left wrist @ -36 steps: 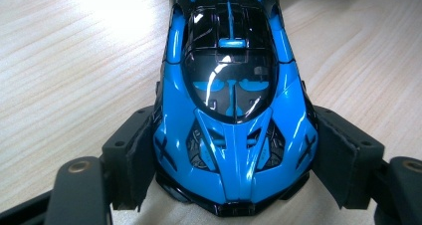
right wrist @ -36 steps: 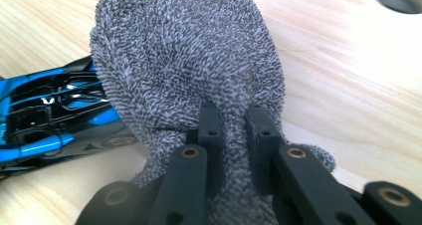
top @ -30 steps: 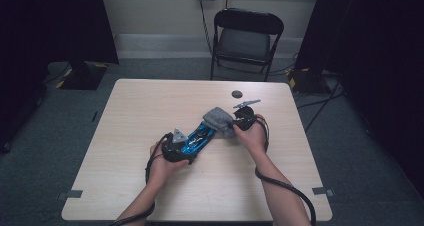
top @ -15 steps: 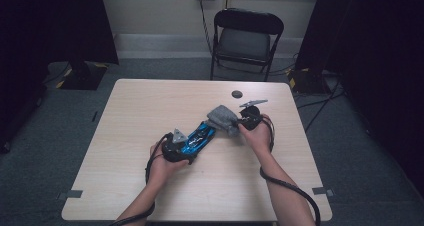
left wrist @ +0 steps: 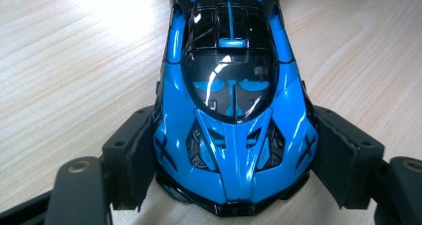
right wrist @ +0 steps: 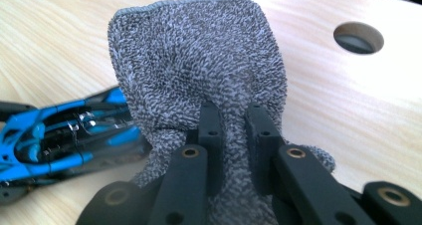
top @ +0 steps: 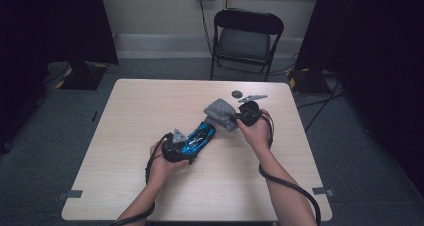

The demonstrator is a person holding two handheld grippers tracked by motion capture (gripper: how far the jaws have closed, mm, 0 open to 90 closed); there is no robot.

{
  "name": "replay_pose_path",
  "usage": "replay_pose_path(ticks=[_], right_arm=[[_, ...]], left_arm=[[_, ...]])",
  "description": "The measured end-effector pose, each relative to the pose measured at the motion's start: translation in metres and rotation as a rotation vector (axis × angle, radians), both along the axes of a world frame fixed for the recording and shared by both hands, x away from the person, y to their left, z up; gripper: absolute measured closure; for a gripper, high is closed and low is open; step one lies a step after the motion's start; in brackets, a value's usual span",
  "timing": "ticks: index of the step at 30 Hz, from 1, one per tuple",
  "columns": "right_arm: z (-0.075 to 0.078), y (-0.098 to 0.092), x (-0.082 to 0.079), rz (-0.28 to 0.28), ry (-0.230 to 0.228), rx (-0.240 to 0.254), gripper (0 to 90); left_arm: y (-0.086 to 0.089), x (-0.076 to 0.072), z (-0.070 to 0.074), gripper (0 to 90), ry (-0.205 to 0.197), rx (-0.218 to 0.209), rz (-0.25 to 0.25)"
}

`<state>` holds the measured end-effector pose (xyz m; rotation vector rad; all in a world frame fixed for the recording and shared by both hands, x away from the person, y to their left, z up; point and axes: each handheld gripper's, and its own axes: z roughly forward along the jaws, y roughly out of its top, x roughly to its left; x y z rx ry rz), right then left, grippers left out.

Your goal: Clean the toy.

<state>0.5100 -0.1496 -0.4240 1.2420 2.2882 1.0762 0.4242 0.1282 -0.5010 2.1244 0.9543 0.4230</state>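
A glossy blue and black toy car [top: 198,137] lies on the wooden table [top: 125,136]. My left gripper [top: 186,148] is shut on the car's nose, and in the left gripper view the pads [left wrist: 134,160] press on both sides of the blue car [left wrist: 234,100]. A grey knitted cloth [top: 220,114] hangs bunched over the car's far end. My right gripper [top: 239,118] is shut on that cloth. In the right gripper view the grey cloth [right wrist: 199,70] stands up between the jaws of my right gripper [right wrist: 234,130], with the car [right wrist: 69,135] lying to the left.
A small round hole [top: 237,93] sits in the table top near the far edge, also seen as a hole [right wrist: 358,37] in the right gripper view. A black folding chair [top: 245,41] stands beyond the table. Cables trail from both grippers toward the near edge.
The right hand with the cloth has shifted slightly toward the far right, away from the car's end. The left hand and the car have stayed put.
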Motion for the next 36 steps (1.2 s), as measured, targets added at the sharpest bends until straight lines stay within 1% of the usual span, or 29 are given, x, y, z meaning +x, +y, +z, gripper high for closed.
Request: replay_pose_path(ticks=[1,2,3,7,8,10,11,13,23,26,28,30,31,36], right_arm=[[0.002,0.001,0.000,-0.001,-0.007,-0.005,80.2],[0.003,0.003,0.001,0.003,-0.003,0.006,80.2],[0.005,0.005,0.002,-0.003,-0.012,-0.006,80.3],[0.005,0.004,0.004,-0.011,-0.011,-0.009,80.2],[0.004,0.002,0.006,-0.017,-0.002,-0.001,80.3],[0.003,0.001,0.007,-0.020,-0.002,-0.008,80.3],[0.001,-0.001,0.007,-0.022,0.005,-0.015,80.3],[-0.002,-0.005,0.008,-0.026,0.011,-0.009,80.3],[-0.005,-0.012,0.008,-0.033,0.016,-0.021,80.7],[-0.007,-0.012,0.008,-0.030,0.026,-0.003,80.8],[-0.007,-0.011,0.008,-0.027,0.027,-0.001,80.8],[-0.007,-0.008,0.007,-0.019,0.028,0.005,80.8],[-0.007,-0.005,0.006,-0.008,0.030,0.020,80.8],[-0.004,0.003,0.005,0.016,0.033,0.042,80.8]], left_arm=[[0.000,0.000,0.000,25.8,0.000,0.001,-0.001],[0.000,0.000,0.000,25.8,0.000,0.001,-0.001],[0.000,0.000,0.000,25.8,0.000,0.001,-0.001],[0.000,0.000,0.000,25.8,0.000,0.001,-0.001],[0.000,0.000,0.000,25.8,0.000,0.001,-0.001],[0.000,0.000,0.000,25.8,0.000,0.001,-0.001],[0.000,0.000,0.000,25.8,0.001,-0.001,0.000],[0.000,0.000,0.000,25.8,0.000,-0.001,0.000],[0.000,0.000,0.000,25.8,0.001,0.000,-0.001],[0.000,0.000,0.000,25.8,0.000,0.000,-0.001],[0.000,0.000,0.000,25.8,0.001,0.000,-0.001],[0.000,0.000,0.000,25.8,0.000,0.001,-0.001],[0.000,0.000,0.000,25.8,0.000,0.001,-0.001],[0.000,0.000,0.000,25.8,0.000,0.001,-0.001]])
